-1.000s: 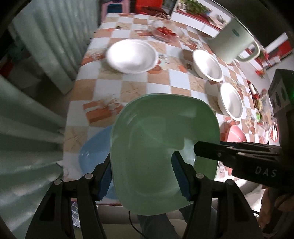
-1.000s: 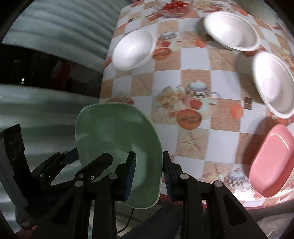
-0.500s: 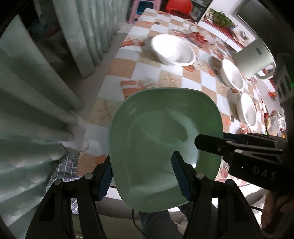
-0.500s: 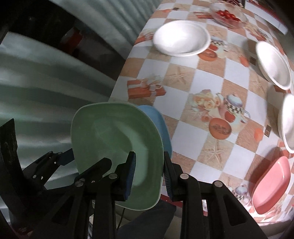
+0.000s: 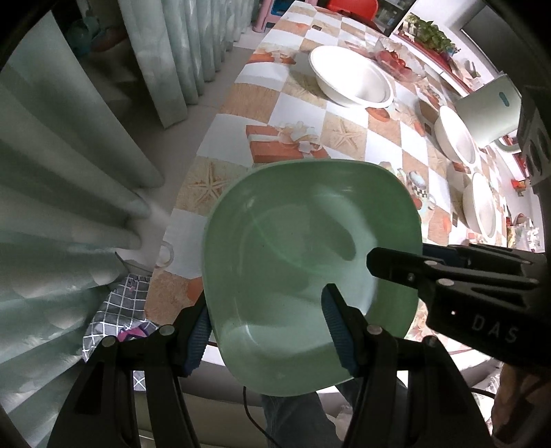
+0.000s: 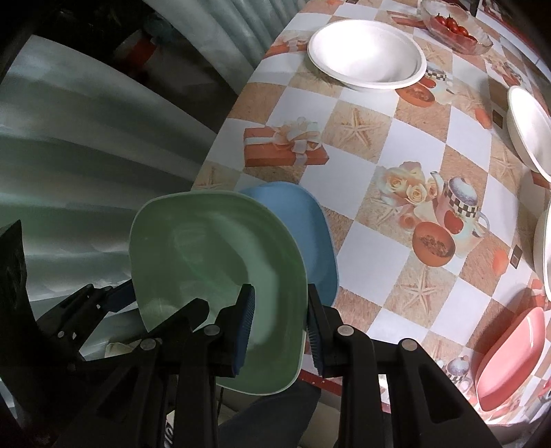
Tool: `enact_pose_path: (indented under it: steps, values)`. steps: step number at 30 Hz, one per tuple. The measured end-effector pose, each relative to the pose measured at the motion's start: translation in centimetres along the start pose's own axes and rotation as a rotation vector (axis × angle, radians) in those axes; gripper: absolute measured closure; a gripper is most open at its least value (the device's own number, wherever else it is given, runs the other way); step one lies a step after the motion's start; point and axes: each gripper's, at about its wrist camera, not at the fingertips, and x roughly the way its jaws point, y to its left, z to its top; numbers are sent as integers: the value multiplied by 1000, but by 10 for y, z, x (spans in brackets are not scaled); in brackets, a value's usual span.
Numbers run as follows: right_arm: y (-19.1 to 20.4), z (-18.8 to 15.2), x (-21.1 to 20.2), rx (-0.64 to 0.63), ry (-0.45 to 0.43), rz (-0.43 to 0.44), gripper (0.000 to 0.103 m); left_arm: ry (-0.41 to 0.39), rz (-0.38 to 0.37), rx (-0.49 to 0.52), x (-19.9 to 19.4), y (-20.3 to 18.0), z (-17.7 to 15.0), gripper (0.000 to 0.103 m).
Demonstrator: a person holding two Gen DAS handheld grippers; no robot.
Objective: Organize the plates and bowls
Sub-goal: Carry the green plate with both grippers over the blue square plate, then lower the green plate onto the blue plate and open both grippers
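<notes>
Setting: checked tablecloth [image 6: 389,262] printed with teapots, starfish and gift boxes covers the table; pale curtains [image 5: 69,179] hang along its left side.
Nearest, right gripper [image 6: 279,324]: its blue-padded fingers are clamped on the near right rim of the green plate [image 6: 213,275], one pad inside the dish, one under it.
Left gripper [image 5: 265,327]: straddles the plate's near left edge, one pad behind the rim, one over the inner face; whether it truly presses or only brackets the rim is hard to tell from here, though it looks closed on it.
Green plate: held in the air over the table's near edge, slightly tilted, above and partly overlapping the blue plate [image 6: 310,227].
Blue plate: lies flat on the cloth just beyond, at the near left corner.
Pink plate [image 6: 509,358]: rests at the near right of the table, well apart from the other two.
Farther off: three white bowls, one large [image 6: 365,51] toward the far left, two [image 5: 454,138] [image 5: 480,206] along the right side; a glass dish of tomatoes [image 6: 454,27] and a pale jug [image 5: 485,113] beyond.
Handling: green plate looks stiff, smooth and likely light, melamine-like, so slippery at the glossy rim. Best held at opposite rims, as now, and kept level.
Likely step: lowering the green plate onto the blue one to stack them.
</notes>
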Motion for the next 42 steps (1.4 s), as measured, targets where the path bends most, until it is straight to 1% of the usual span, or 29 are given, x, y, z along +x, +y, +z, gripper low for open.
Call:
enact_pose_path:
  steps: [4,9,13,16,25,31,34,36,37,38,39,40,42]
  values:
    - [-3,5,5,-3,13,-1,71,-6,8,-11,5,0,-1,38]
    - [-2,12,16,-30,35,-21,71,18,19,-24,17,2,-3,38]
    - [-1,16,23,-42,51,-22,71,21,10,-49,20,7,-3,38]
    - [1,18,30,-54,63,-34,71,22,18,-53,23,8,-3,38]
    - [6,21,44,-69,69,-56,71,30,28,-61,35,9,-1,38]
    - [4,24,50,-67,61,-64,71,39,17,-62,43,10,1,38]
    - [3,21,51,-56,63,-57,71,21,17,-55,43,9,1,32]
    - [2,20,50,-51,60,-54,70,6,40,-31,41,7,0,26]
    - [1,18,49,-54,55,-60,61,4,47,-22,41,6,0,21]
    - [0,18,48,-53,52,-59,49,0,55,-14,40,5,0,20]
    - [-2,18,46,-49,46,-56,28,2,62,-9,40,6,0,20]
    - [-3,17,43,-43,33,-56,23,1,60,-8,40,6,0,20]
    - [-7,16,38,-28,18,-63,23,-5,45,-15,38,10,0,18]
